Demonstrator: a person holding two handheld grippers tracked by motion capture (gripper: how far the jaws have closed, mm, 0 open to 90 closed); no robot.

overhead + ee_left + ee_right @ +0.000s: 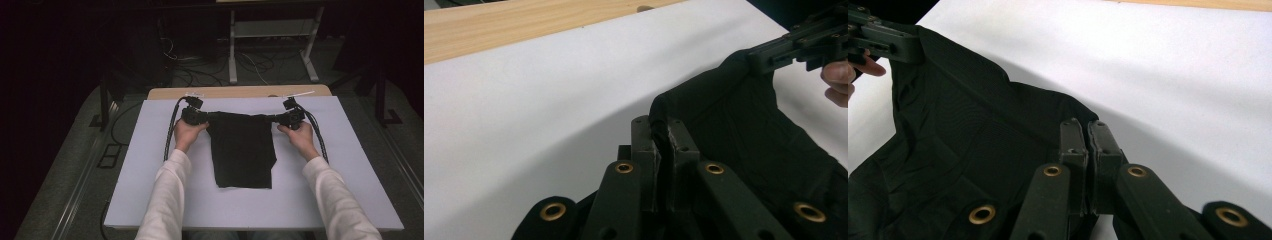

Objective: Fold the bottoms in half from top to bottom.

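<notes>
Dim room surrounds white board (150, 165), where each gripper (197, 117) (290, 119) pinches black cloth (243, 150), perhaps shorts.

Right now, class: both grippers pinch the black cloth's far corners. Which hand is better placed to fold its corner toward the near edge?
Neither clearly: the left gripper and right gripper each clamp a far corner of the black cloth, level and mirrored. Probably both should move together.

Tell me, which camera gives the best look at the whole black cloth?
The high view: it shows the black cloth entire, stretched between the left gripper and right gripper, lower part lying on the white table cover. Each gripper view shows just a pinched corner and nearby folds.
</notes>
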